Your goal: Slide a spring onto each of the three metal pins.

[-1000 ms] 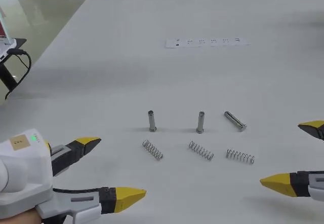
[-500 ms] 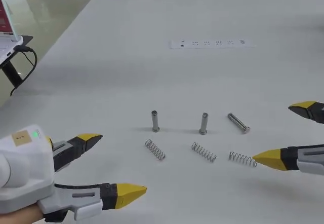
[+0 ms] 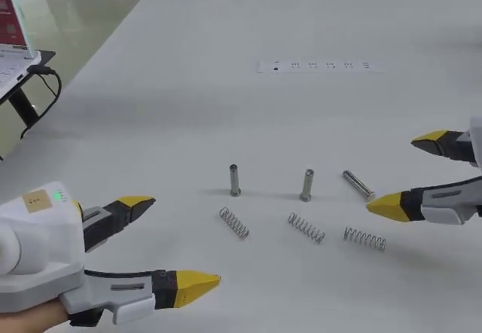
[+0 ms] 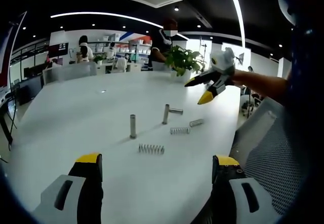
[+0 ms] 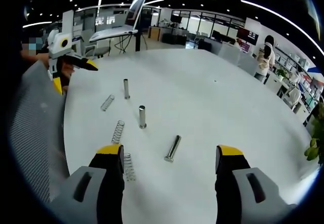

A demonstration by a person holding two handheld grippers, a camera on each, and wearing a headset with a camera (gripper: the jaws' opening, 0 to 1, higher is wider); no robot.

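Right gripper (image 3: 410, 172), jaws spread, hovers beside the lying pin (image 3: 358, 184): pinch it mid-shaft and stand it upright before threading a spring (image 3: 364, 238); left gripper (image 3: 169, 241) likewise spread.

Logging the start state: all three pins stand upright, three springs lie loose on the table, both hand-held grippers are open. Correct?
No. The left pin and middle pin stand upright, but the right pin lies on its side, as the head view shows. The rest holds.
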